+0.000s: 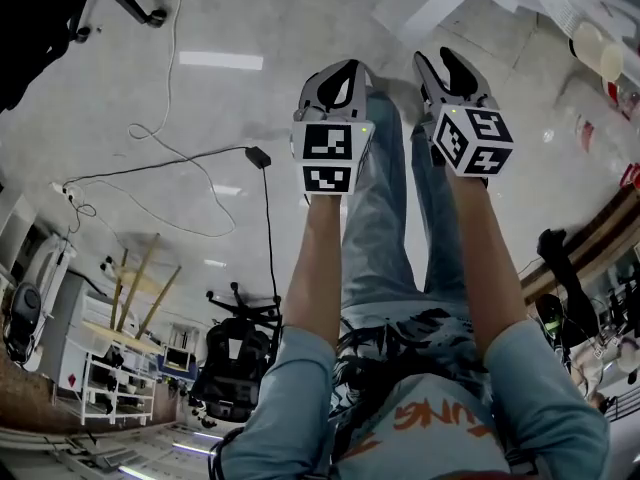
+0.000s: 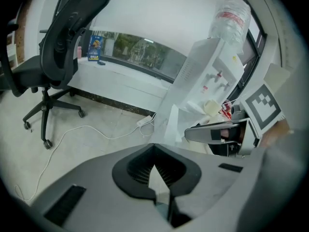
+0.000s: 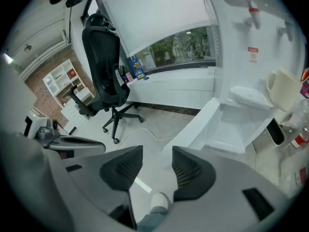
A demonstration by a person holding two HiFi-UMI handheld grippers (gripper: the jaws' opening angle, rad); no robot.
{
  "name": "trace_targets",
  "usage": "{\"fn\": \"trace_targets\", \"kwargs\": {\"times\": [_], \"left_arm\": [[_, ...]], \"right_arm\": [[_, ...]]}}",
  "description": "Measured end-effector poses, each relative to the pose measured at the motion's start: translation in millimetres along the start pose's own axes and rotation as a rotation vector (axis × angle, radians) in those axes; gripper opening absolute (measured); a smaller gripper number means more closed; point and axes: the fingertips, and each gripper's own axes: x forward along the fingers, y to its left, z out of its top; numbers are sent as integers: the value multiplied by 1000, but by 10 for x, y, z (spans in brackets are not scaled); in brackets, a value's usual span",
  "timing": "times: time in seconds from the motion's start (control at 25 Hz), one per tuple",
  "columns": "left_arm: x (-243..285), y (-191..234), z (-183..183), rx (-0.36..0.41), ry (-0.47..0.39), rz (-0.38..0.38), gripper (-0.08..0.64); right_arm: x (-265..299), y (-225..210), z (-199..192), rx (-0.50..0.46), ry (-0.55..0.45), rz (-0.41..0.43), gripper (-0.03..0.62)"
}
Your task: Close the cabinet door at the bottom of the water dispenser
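Observation:
The white water dispenser stands at the right of the right gripper view, and its bottom cabinet is open. The cabinet door swings out toward me. My right gripper hangs short of the door, open, with only floor and a shoe between its pads. The left gripper view shows the dispenser with a bottle on top. My left gripper is shut on nothing. In the head view both grippers, left and right, point down at the floor over my legs.
A black office chair stands left of the dispenser, also in the left gripper view. A white cable and power strip lie on the floor by the wall. A mug sits on the dispenser's tray. Black cables cross the floor.

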Motion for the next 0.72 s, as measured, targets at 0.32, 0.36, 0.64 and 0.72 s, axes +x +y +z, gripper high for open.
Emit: {"fn": "trace_targets", "kwargs": {"times": [0.32, 0.36, 0.64, 0.72], "left_arm": [[56, 168, -163, -13, 22, 0, 8], [71, 172, -167, -10, 22, -4, 8], [156, 205, -133, -1, 18, -20, 8], [170, 225, -114, 8, 16, -23, 8]], "right_arm": [[411, -98, -182, 92, 42, -83, 250], [462, -90, -203, 107, 49, -82, 256], [674, -234, -340, 215, 67, -154, 259], [725, -230, -345, 232, 64, -157, 259]]}}
